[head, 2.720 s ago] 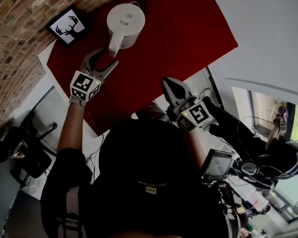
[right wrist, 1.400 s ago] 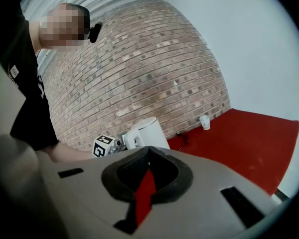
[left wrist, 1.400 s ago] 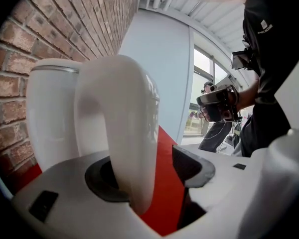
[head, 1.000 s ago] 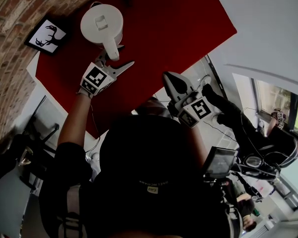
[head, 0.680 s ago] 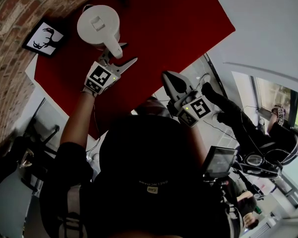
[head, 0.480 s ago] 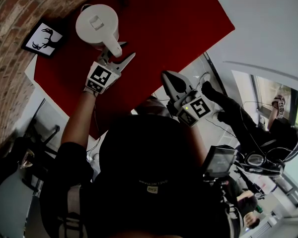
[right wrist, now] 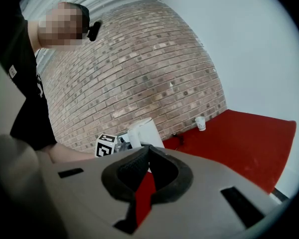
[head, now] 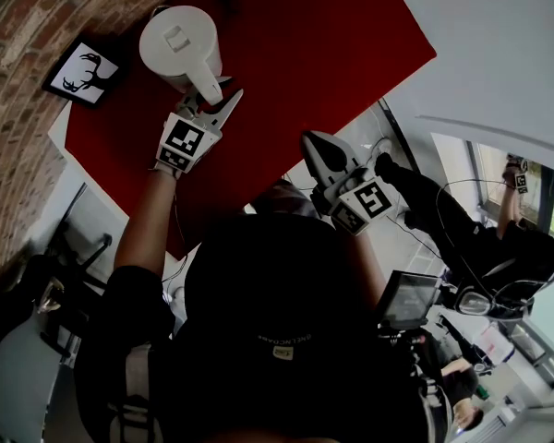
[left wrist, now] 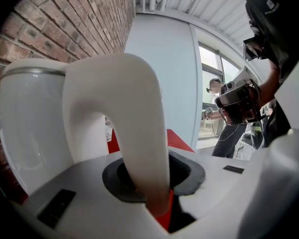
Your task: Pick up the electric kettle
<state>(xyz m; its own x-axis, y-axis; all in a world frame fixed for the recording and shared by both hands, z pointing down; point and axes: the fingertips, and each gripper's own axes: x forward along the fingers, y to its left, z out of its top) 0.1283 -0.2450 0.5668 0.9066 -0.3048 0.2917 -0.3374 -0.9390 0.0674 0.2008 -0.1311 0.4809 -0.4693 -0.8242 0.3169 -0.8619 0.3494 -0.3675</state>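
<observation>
The white electric kettle (head: 175,49) stands upright at the back left of the red mat (head: 332,44), its handle (head: 206,83) pointing toward me. My left gripper (head: 212,95) straddles that handle. In the left gripper view the arched handle (left wrist: 124,113) runs down between the dark pads (left wrist: 114,180), and the jaws are closing onto it, both sides touching. The kettle body (left wrist: 30,128) fills that view's left. My right gripper (head: 316,146) hovers near the mat's front edge, shut with nothing in it. From its own view the kettle (right wrist: 144,131) is small and far off.
A framed deer picture (head: 83,67) lies left of the kettle by the brick wall (head: 18,26). A small paper cup (right wrist: 201,123) stands at the mat's far end by the wall. Another person (head: 462,238) with grippers is at the right beside a window.
My left gripper moved up to the kettle and its wide-open jaws narrowed around the handle. The right gripper stayed where it was.
</observation>
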